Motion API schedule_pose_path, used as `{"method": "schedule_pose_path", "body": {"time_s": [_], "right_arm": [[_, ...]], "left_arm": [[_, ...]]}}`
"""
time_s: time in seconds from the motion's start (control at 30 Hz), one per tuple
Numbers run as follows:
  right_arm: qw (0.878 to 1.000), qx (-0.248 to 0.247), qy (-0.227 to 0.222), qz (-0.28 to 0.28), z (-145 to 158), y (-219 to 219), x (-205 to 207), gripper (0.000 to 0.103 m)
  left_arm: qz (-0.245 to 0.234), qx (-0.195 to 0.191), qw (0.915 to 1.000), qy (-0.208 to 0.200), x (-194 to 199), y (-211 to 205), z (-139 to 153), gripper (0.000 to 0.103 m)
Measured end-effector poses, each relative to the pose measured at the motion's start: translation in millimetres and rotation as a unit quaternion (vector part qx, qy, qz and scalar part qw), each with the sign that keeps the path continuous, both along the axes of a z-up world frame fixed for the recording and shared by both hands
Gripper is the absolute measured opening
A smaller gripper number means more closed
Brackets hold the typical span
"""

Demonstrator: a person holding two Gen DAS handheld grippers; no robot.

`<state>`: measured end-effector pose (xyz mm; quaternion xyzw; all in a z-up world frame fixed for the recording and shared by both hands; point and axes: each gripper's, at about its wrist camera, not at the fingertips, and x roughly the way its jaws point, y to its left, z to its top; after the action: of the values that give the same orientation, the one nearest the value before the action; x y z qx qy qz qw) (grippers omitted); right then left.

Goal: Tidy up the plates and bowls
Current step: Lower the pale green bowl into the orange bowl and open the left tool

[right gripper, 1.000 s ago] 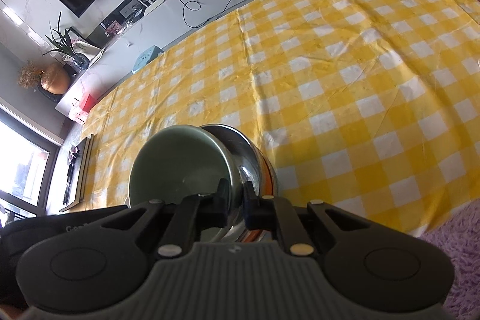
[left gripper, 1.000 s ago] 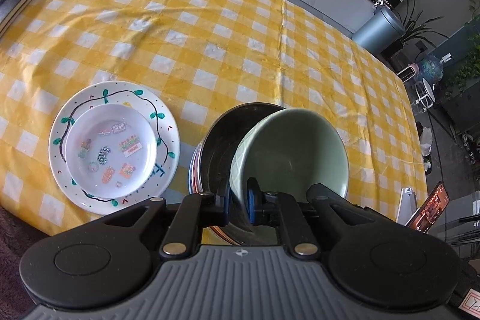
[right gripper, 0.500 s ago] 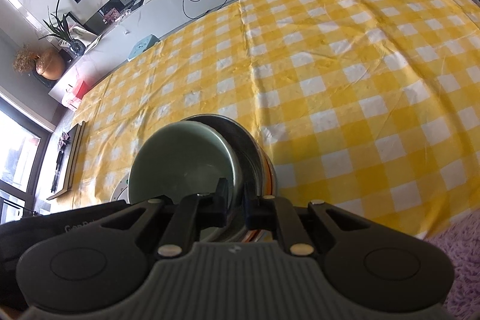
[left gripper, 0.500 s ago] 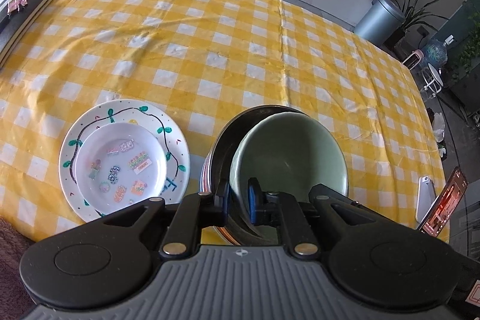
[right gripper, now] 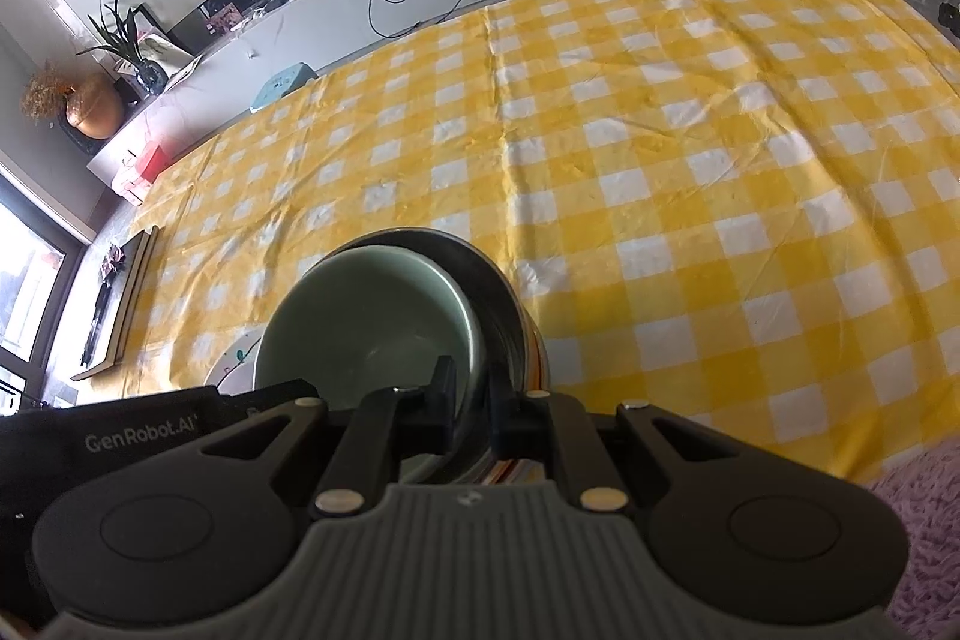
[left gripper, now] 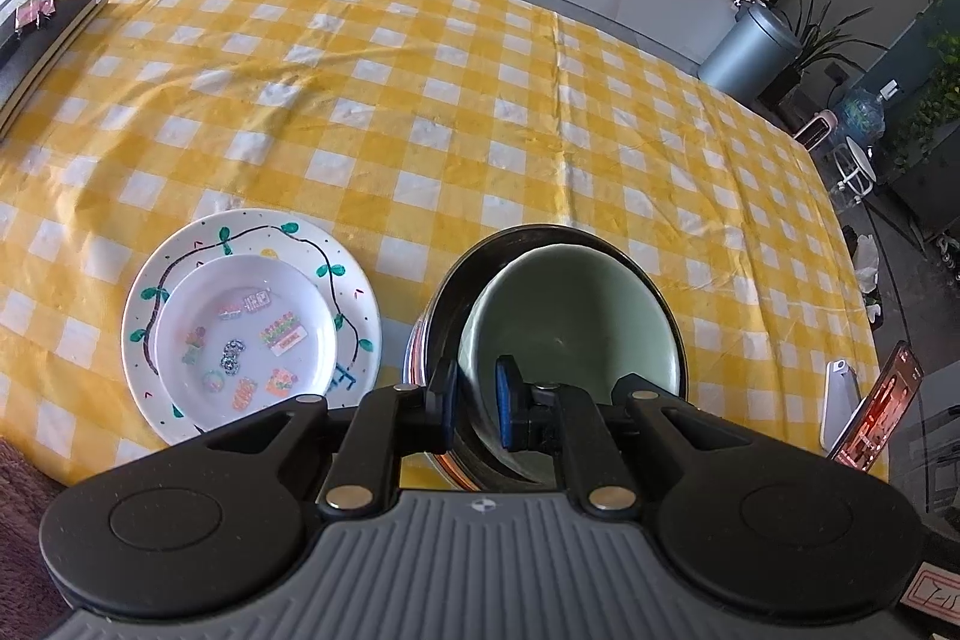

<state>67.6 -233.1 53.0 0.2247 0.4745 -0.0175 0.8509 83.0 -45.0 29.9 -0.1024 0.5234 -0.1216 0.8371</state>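
Plates (left gripper: pixel 252 322) sat stacked near-left on the surface (left gripper: pixel 480 100); left tongs (left gripper: pixel 477 403) and right tongs (right gripper: pixel 471 403) each clamped the green bowl's (left gripper: pixel 570 316) rim, nested in the bowl stack (left gripper: pixel 444 316), release apparently remaining.

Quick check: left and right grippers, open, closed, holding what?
Left gripper: closed on the green bowl rim.
Right gripper: closed on the metal bowl rim.

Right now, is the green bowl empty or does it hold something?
Empty. The green bowl shows only its bare inside in both wrist views, and it sits nested in the metal bowl.
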Motion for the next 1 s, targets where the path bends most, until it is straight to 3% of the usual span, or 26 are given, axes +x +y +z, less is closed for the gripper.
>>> {"method": "schedule_pose_path", "body": {"time_s": [0.57,0.87,0.93,1.0], "right_arm": [[1.0,-0.026,-0.006,0.012,2.6,6.0,0.3,0.012],[0.999,-0.001,-0.044,-0.007,14.8,-10.4,-4.2,0.022],[0.998,0.01,-0.052,-0.016,15.5,-17.7,-5.2,0.024],[0.997,0.01,-0.063,-0.033,16.7,-24.7,-7.3,0.03]], "left_arm": [[0.0,-0.004,0.9999,-0.015,0.2,4.1,5.9,0.014],[-0.003,-0.022,0.9985,-0.049,-0.3,11.4,15.5,0.014],[-0.003,-0.027,0.9979,-0.059,-0.6,14.6,17.4,0.018],[0.001,-0.031,0.997,-0.07,-0.9,18.5,18.5,0.029]]}}
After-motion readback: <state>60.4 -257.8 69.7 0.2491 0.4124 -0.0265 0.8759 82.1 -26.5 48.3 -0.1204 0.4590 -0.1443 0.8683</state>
